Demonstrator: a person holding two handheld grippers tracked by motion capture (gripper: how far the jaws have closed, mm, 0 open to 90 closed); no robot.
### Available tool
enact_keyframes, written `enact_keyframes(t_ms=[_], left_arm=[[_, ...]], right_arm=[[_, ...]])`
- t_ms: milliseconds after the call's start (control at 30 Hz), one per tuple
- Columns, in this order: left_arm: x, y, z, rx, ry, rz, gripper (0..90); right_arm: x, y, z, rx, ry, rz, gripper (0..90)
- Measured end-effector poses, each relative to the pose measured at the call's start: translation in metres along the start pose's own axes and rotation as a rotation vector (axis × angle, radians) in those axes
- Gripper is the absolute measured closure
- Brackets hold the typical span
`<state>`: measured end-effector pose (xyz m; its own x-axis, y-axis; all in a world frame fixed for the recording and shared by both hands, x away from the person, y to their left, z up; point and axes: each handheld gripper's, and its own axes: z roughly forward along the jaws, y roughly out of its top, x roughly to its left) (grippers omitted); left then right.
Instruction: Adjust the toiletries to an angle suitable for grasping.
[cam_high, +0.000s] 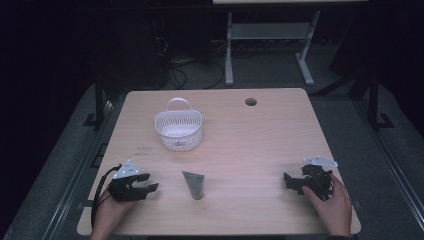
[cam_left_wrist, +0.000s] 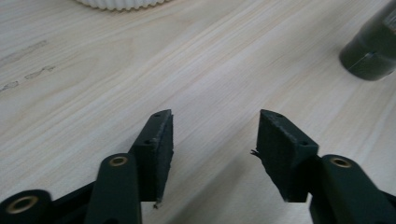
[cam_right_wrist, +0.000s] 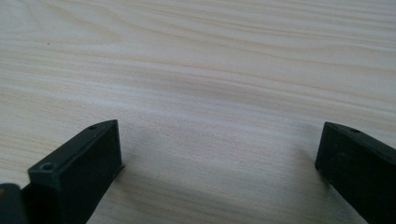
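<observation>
My left gripper (cam_high: 148, 183) sits low at the bottom left of the high view, its jaws spread and holding nothing, resting on the surface (cam_high: 250, 145) because it is the one nearer to the work. In the left gripper view the two black fingers (cam_left_wrist: 156, 151) stand apart over bare wood, and the dark cap end of the tube (cam_left_wrist: 371, 51) shows at the upper right of that frame, near but not between them, so I would judge that I have to swing toward it before closing. My right gripper (cam_high: 292, 182) waits at the bottom right of the high view, jaws wide apart too, with pale wood grain between them in its own view; it is well apart from everything, parked out of the way. The tube (cam_high: 194, 184) lies flat at the bottom centre of the high view, between my two hands, cap end toward me. Farther up, left of centre, the white basket (cam_high: 178, 130) stands upright with its handle at the far side, open and seemingly empty, likely the place for the tube
</observation>
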<state>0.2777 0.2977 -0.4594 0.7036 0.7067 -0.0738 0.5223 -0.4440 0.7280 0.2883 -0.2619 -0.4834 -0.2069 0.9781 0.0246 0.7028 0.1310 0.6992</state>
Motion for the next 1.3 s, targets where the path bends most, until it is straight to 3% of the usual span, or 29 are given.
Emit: enact_keyframes(t_ms=[233, 333, 567, 767, 1000, 1300], left_arm=[[-0.004, 0.005, -0.005, 0.017, -0.027, -0.005, 59.4], [-0.005, 0.007, -0.007, 0.02, -0.047, -0.018, 66.8], [-0.007, 0.013, -0.013, 0.043, -0.064, -0.005, 87.8], [-0.014, 0.023, -0.017, 0.064, -0.092, 0.027, 89.7], [-0.019, 0.031, -0.019, 0.073, -0.097, 0.054, 89.7], [-0.025, 0.044, -0.026, 0.072, -0.112, 0.052, 89.7]], right_arm=[[0.0, 0.0, 0.0, 0.0, 0.0, 0.0, 0.0], [0.0, 0.0, 0.0, 0.0, 0.0, 0.0, 0.0], [0.0, 0.0, 0.0, 0.0, 0.0, 0.0, 0.0], [0.0, 0.0, 0.0, 0.0, 0.0, 0.0, 0.0], [0.0, 0.0, 0.0, 0.0, 0.0, 0.0, 0.0], [0.0, 0.0, 0.0, 0.0, 0.0, -0.002, 0.0]])
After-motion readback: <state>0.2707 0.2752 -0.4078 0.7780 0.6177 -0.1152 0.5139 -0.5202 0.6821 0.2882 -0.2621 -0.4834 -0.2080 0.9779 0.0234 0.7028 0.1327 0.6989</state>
